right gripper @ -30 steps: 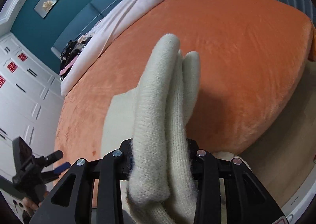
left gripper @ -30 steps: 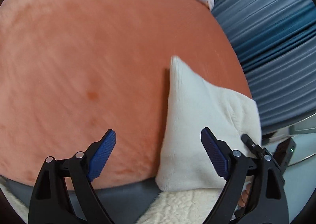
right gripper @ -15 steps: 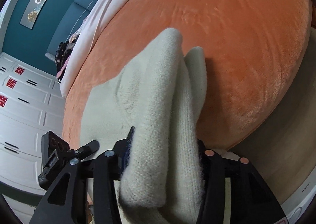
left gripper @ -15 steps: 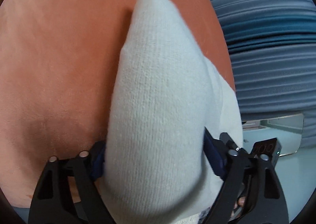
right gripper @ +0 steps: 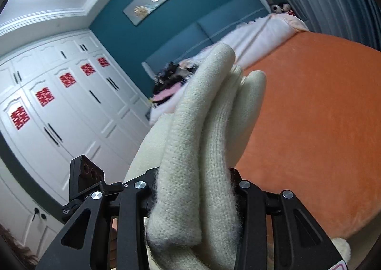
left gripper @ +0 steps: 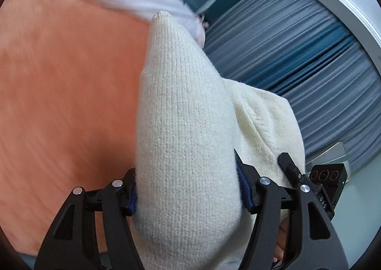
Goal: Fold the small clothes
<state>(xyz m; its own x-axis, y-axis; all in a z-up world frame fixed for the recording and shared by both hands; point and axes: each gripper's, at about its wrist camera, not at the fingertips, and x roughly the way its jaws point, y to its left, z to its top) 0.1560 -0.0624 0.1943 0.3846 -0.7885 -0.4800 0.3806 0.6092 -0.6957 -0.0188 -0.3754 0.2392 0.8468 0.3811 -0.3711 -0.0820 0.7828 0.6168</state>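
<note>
Garment: cream knit garment (left gripper: 185, 141), held up above the orange bed (left gripper: 59, 93), bunched in both tongs.
Left tongs (left gripper: 188, 191): open over the bed a second ago, now clamped on a thick fold.
Right tongs (right gripper: 193, 186): still clamped on bunched layers.
Change: both views have tilted up, so the knit is lifted, likely for a fold.
Room: white wardrobe (right gripper: 59, 103), teal wall, grey curtains (left gripper: 297, 60).

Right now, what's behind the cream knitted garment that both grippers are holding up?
Behind the cream knitted garment lies the orange plush bedspread, with a white blanket farther back. The garment hides the bedspread directly behind it.
</note>
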